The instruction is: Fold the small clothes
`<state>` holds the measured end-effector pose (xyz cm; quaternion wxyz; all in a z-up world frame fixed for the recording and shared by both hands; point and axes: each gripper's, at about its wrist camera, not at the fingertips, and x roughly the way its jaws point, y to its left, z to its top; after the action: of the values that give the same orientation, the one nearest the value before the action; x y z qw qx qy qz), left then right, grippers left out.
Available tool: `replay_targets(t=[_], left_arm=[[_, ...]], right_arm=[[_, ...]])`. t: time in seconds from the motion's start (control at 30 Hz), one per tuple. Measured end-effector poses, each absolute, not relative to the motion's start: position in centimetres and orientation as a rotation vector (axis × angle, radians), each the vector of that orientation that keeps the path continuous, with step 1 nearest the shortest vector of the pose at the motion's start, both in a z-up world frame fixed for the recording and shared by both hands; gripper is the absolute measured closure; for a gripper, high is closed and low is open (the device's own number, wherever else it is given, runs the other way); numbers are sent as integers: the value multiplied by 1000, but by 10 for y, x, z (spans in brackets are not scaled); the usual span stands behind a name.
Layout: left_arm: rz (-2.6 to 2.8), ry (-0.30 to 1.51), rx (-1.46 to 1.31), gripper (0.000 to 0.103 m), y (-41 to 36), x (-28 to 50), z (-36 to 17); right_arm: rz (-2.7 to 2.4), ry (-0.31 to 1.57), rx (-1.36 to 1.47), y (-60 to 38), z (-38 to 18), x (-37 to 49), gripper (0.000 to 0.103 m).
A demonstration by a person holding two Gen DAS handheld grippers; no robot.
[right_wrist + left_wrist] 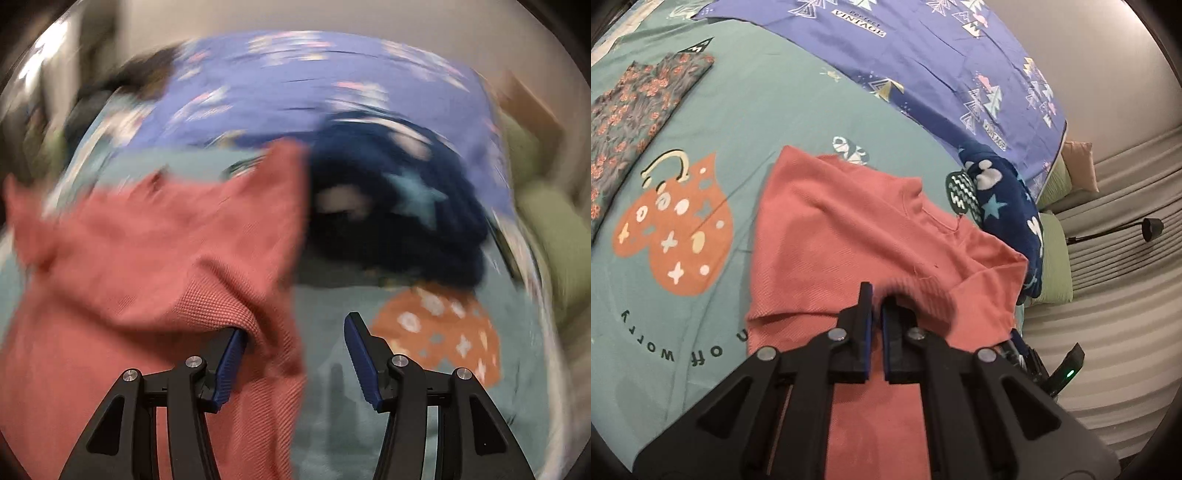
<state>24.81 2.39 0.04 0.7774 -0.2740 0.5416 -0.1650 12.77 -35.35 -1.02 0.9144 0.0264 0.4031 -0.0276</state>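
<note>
Now, from the left wrist, the left tongs (876, 306) are pinched tight on a ribbed hem or cuff edge of the pink knit top (849, 236), which lies spread and rumpled on the teal bed sheet (768, 110), a folded floral garment (639, 122) well apart to the left and a dark blue starry fleece (1004, 195) just beside its far edge. It looks soft, light and floppy, so I judge it sags wherever it is unsupported; the ribbed edges and corners look like the firmer places to take hold. Over to the right wrist, badly blurred: the right tongs (295, 354) stand wide apart, gripping nothing, though the pink cloth drapes over the left finger and hangs partly into the gap.
</note>
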Motion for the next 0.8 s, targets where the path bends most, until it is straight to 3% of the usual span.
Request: replay_targets(t=[0.2,0.37,0.53,0.7,0.8], left_arm=[[-246,1294,-637,99,39,258,-47],[-280,1298,-602,99,37,249,-61],[-370,1140,-353,61,16,232,-30],[-469,1026,-96,45,-11,210,-15],[-494,1001,17,41,-24,204,-18]], right_arm=[[-165,945,543,-444,-34,122,48],[-130,916,297,-421,-13,109,48],[-50,837,168,-403,23,114,48],[27,802,-28,-361,45,145,48],[10,822,-123,-339,40,173,48]])
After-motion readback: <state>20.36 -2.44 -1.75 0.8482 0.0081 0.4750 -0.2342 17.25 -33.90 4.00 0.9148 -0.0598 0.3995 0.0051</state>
